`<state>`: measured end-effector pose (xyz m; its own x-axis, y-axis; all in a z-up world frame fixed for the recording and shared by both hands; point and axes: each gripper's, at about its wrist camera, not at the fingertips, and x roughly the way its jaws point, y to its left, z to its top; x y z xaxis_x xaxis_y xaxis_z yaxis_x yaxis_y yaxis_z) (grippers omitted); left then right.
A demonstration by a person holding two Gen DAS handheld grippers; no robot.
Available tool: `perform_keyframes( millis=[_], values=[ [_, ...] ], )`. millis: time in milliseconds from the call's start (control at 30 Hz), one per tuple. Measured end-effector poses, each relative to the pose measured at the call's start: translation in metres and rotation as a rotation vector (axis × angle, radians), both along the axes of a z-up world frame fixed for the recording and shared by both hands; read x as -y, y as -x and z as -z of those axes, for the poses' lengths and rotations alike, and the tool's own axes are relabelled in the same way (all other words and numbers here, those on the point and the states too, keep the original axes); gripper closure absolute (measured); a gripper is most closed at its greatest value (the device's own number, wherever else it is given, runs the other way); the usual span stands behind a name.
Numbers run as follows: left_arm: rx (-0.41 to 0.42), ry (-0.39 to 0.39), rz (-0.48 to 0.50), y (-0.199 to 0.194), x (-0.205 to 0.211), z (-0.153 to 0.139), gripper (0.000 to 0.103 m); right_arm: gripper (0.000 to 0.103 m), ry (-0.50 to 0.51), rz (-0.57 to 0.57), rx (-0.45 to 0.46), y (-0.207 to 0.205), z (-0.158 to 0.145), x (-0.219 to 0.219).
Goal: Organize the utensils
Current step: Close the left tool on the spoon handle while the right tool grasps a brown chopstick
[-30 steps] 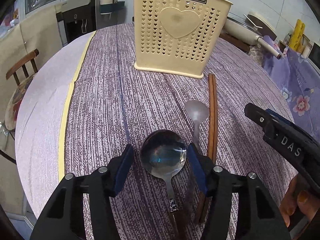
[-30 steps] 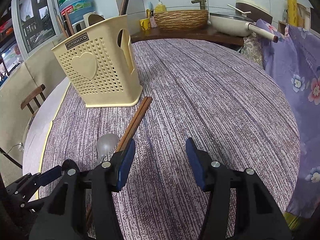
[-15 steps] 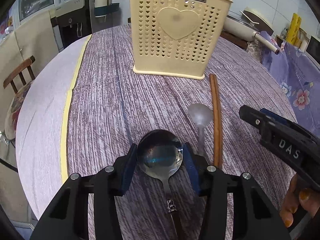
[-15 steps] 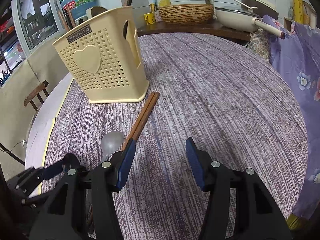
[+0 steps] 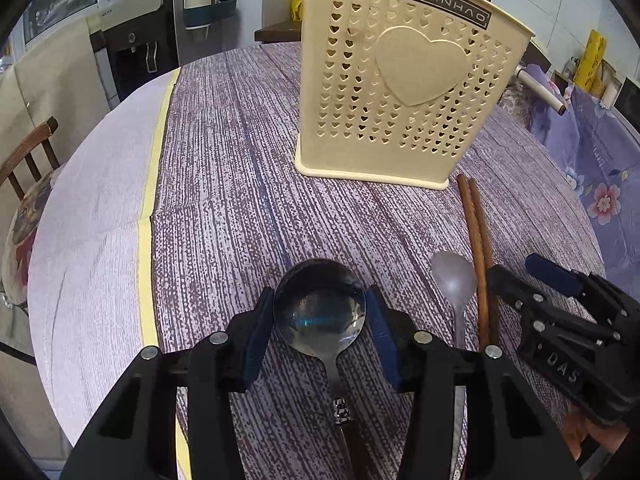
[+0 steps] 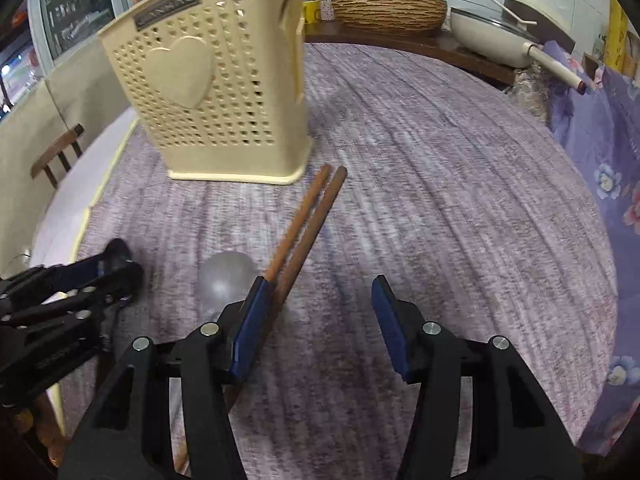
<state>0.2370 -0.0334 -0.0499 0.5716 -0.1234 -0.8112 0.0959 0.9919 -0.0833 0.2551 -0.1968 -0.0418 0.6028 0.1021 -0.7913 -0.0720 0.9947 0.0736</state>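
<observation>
My left gripper (image 5: 320,312) is shut on the bowl of a large steel spoon (image 5: 319,307) with a dark handle, its blue pads touching both sides. A small grey spoon (image 5: 454,276) and a pair of brown chopsticks (image 5: 476,240) lie on the purple cloth to its right. The cream perforated utensil holder (image 5: 404,92) with a heart stands upright beyond. My right gripper (image 6: 320,312) is open and empty; its left finger sits over the chopsticks (image 6: 308,216), with the small spoon (image 6: 226,276) just left. The holder (image 6: 216,92) stands at the far left.
A round table with a purple striped cloth (image 6: 460,200) carries everything. A wooden chair (image 5: 28,152) stands at the left edge. A wicker basket (image 6: 390,12) and a white pan (image 6: 492,36) sit on a counter behind. A floral cloth (image 6: 600,152) hangs at right.
My left gripper has closed onto the large spoon's bowl. Both grippers have moved forward, nearer the holder, and the right one now overlaps the chopsticks.
</observation>
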Motion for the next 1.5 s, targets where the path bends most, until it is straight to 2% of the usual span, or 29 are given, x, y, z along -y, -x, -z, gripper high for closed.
perform_keyframes(
  millis=[133,233,367,500,600,667,800,867,1100,1200,1300,1500],
  values=[
    [0.005,0.021,0.004,0.003,-0.003,0.000,0.057,0.049,-0.073,0.042,-0.019,0.000,-0.002,0.018],
    [0.004,0.031,0.006,0.004,-0.004,0.000,0.057,0.049,-0.037,0.033,-0.019,-0.001,-0.002,0.009],
    [0.002,0.032,0.008,0.004,-0.006,0.000,0.057,0.057,0.013,0.053,-0.017,-0.006,-0.001,-0.001],
    [0.003,0.029,-0.014,0.006,-0.007,0.000,0.055,0.060,0.016,0.074,-0.019,-0.013,-0.002,-0.002],
    [0.003,0.021,-0.030,0.010,-0.004,0.000,0.044,0.061,0.032,0.079,-0.015,-0.015,-0.002,-0.005],
    [0.005,0.018,-0.038,0.012,-0.002,0.001,0.042,0.062,0.032,0.081,-0.013,-0.017,-0.003,-0.007],
    [0.016,-0.012,-0.062,0.015,0.004,0.003,0.043,0.070,0.031,0.080,-0.013,-0.019,-0.005,-0.005],
    [0.016,-0.031,-0.071,0.013,0.006,0.003,0.048,0.075,0.022,0.082,-0.012,-0.021,-0.006,-0.005],
    [0.006,-0.061,-0.097,0.006,0.010,0.003,0.052,0.078,0.013,0.092,-0.014,-0.033,-0.004,-0.002],
    [0.009,-0.084,-0.102,0.004,0.013,0.004,0.056,0.084,0.016,0.101,-0.011,-0.036,-0.004,-0.003],
    [0.010,-0.080,-0.105,0.005,0.013,0.003,0.056,0.091,0.006,0.103,-0.011,-0.038,-0.003,-0.002],
    [0.009,-0.066,-0.094,0.002,0.009,0.003,0.056,0.091,-0.034,0.110,-0.010,-0.043,-0.002,0.004]
  ],
)
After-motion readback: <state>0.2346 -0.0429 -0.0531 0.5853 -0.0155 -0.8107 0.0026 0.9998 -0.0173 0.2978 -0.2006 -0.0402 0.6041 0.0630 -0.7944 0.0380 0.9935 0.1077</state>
